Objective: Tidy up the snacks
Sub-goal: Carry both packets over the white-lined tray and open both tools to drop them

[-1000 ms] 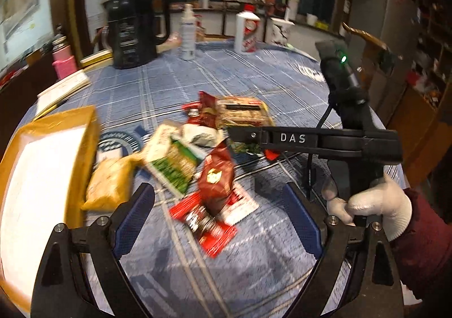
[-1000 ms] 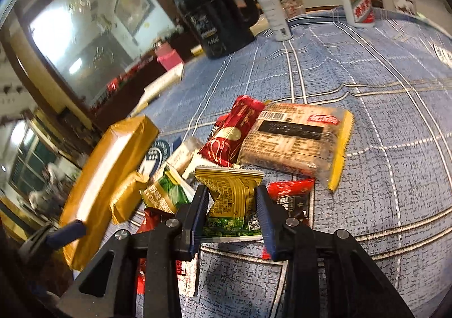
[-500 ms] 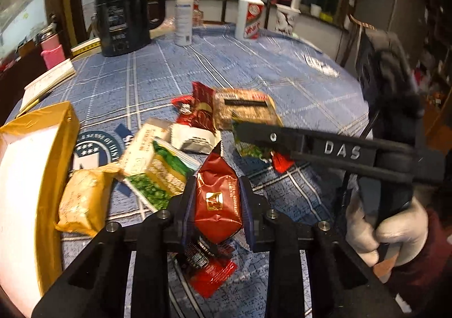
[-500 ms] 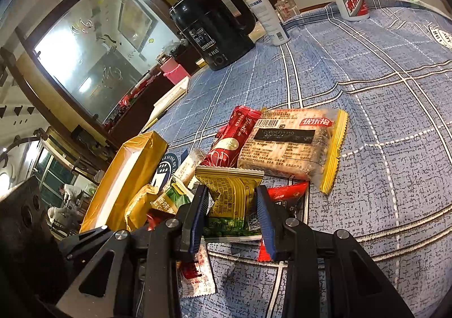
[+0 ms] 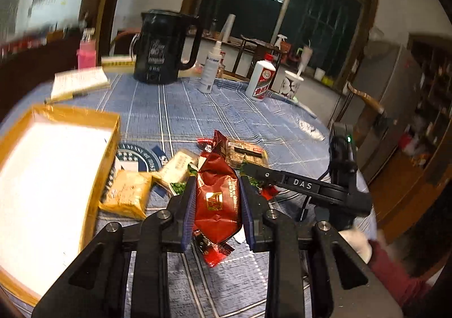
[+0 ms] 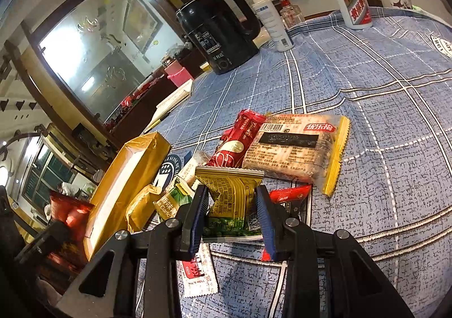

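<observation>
My left gripper (image 5: 217,205) is shut on a dark red snack packet (image 5: 217,199) and holds it above the blue cloth, right of the yellow box (image 5: 56,165) with a white inside. My right gripper (image 6: 231,210) is shut on a gold and green snack packet (image 6: 230,199) in the snack pile; the packet's lower end is near the cloth. A clear biscuit pack with a yellow edge (image 6: 296,145), a long red packet (image 6: 240,140), a yellow packet (image 5: 125,198) and a small red packet (image 6: 289,195) lie around it. The right gripper's arm (image 5: 308,186) also shows in the left wrist view.
A black kettle (image 5: 163,46), a white spray bottle (image 5: 210,69), a white and red bottle (image 5: 261,82) and a paper cup (image 5: 292,86) stand at the table's far side. A notebook (image 5: 80,83) and a pink bottle (image 5: 86,52) are far left. A white sachet (image 6: 197,272) lies near the right gripper.
My left gripper closed on the dark red packet and has lifted it off the pile, tilting the view upward. My right gripper stays shut on the gold and green packet.
</observation>
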